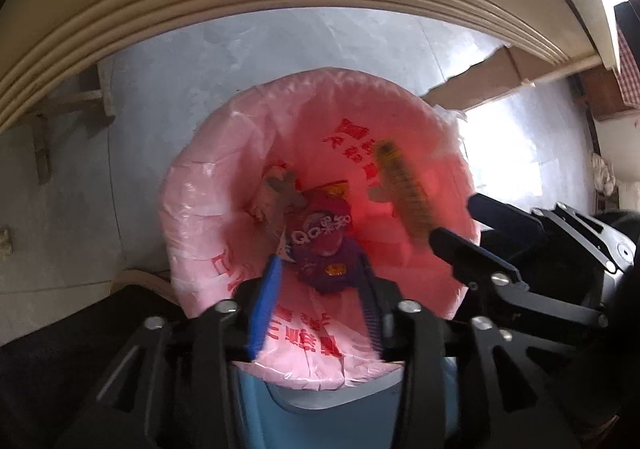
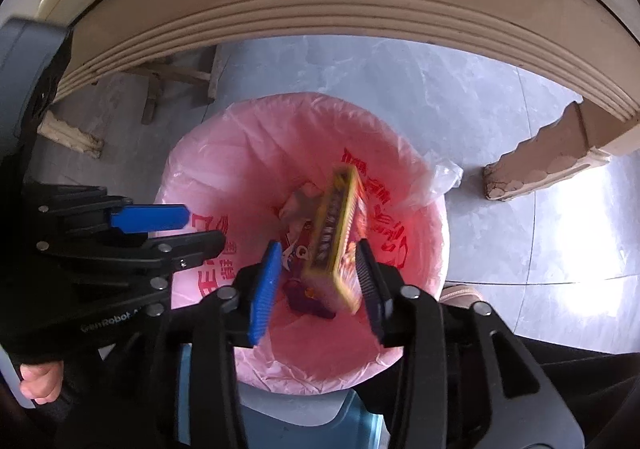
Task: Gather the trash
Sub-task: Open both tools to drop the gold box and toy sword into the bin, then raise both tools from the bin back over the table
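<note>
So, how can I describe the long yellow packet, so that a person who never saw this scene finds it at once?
Look at the blue bin lined with a pink plastic bag on the grey floor. Over its opening, between the open right gripper fingers, is a long flat yellow packet, blurred. Unlike the purple snack wrapper and crumpled paper beneath, it is stiff, narrow and yellow-edged.

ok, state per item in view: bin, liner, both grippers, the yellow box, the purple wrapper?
bin: lined, open top
pink liner: folded over rim
yellow box: blurred, between the right jaws, apparently free
purple wrapper: lying inside liner
left gripper: open, empty
right gripper: open, over bin
</note>
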Demonstrator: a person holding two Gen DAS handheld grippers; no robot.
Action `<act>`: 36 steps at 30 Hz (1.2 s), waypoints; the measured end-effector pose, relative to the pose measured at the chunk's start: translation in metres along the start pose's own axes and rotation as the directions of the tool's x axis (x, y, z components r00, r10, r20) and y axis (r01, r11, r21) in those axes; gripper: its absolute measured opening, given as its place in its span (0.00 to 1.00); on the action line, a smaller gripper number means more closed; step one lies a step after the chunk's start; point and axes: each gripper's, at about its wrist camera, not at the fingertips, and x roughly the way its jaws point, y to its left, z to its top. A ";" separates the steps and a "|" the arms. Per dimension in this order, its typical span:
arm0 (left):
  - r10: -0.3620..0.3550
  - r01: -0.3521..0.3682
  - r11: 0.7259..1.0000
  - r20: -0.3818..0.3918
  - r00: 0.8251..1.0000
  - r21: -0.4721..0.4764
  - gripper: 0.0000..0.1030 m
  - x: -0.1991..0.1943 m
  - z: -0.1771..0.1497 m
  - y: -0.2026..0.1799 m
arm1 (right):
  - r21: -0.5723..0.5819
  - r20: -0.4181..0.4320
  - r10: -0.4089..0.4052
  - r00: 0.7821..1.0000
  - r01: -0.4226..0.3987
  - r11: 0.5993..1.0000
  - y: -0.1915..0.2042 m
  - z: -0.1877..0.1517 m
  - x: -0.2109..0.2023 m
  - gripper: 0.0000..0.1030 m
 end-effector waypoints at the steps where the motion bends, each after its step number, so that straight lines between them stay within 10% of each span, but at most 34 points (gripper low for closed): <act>1: 0.003 -0.003 1.000 0.003 1.000 -0.009 0.48 0.000 0.000 0.003 | 0.010 0.000 0.007 1.000 -0.007 1.000 -0.002 0.000 0.000 0.41; 10: 0.080 -0.074 0.994 0.070 0.994 -0.080 0.74 -0.015 -0.002 0.020 | 0.034 0.072 -0.040 0.997 0.037 0.999 -0.005 0.000 -0.019 0.58; 26: 0.203 -0.188 0.979 0.309 0.929 -0.078 0.76 -0.132 -0.042 -0.006 | 0.037 0.330 -0.051 0.943 0.041 0.998 0.013 -0.009 -0.141 0.79; 29: 0.224 -0.198 0.974 0.388 0.894 -0.107 0.78 -0.176 -0.049 -0.003 | 0.024 0.408 -0.055 0.912 0.049 0.999 0.022 -0.005 -0.174 0.82; 36: 0.318 -0.281 0.947 0.578 0.751 -0.156 0.82 -0.285 -0.053 0.000 | -0.016 0.536 -0.042 0.843 0.060 0.998 0.038 0.015 -0.245 0.88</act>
